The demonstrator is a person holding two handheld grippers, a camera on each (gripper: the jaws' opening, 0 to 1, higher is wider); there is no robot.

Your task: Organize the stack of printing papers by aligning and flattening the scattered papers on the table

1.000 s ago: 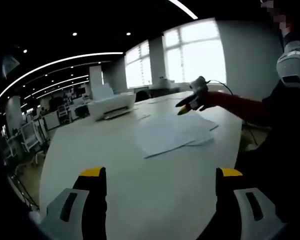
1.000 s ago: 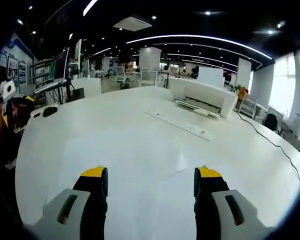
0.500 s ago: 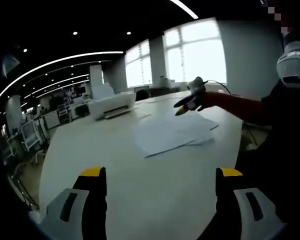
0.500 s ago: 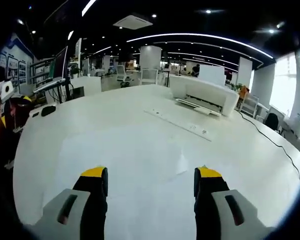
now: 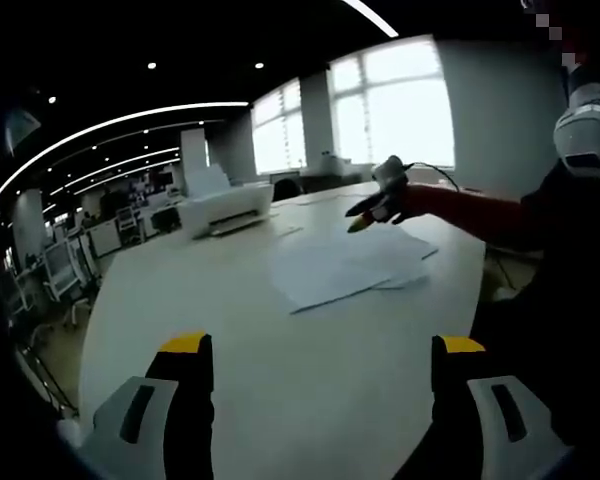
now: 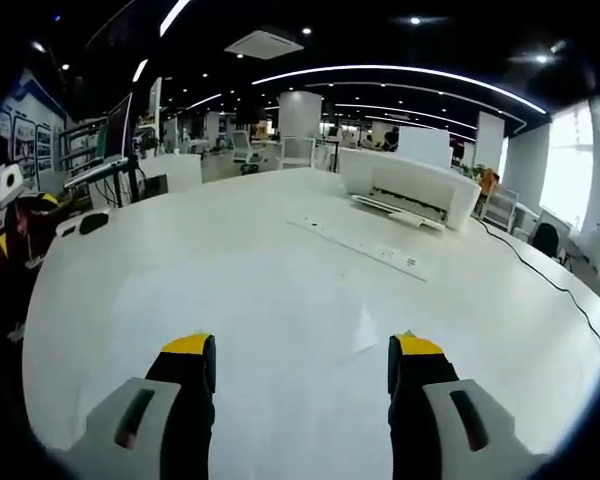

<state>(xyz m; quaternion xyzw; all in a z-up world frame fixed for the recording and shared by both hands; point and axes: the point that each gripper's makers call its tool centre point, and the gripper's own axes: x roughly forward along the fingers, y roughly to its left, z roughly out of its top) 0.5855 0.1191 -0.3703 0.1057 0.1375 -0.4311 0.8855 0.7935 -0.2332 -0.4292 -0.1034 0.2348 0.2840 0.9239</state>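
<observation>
Both grippers, left (image 5: 320, 345) and right (image 6: 302, 345), are hovering with fingers spread and empty, the scattered papers (image 5: 345, 265) lying on the tabletop (image 5: 220, 320) beyond the left fingers.

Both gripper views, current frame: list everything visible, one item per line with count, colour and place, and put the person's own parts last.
printing papers: several loose overlapping sheets, white, on the table past the left gripper's jaws, beneath the right gripper's tip
table: one, white, large with a rounded edge, under both grippers
printer: one, white, at the table's far side
power strip: one, white, flat on the table in front of the printer
cable: one, dark, trailing across the table from near the printer
left gripper: one, grey with yellow-tipped black jaws, open over bare table
right gripper: one, same colours, open; reaches over the papers in the left gripper view
sleeve: one, red, behind the right gripper
</observation>
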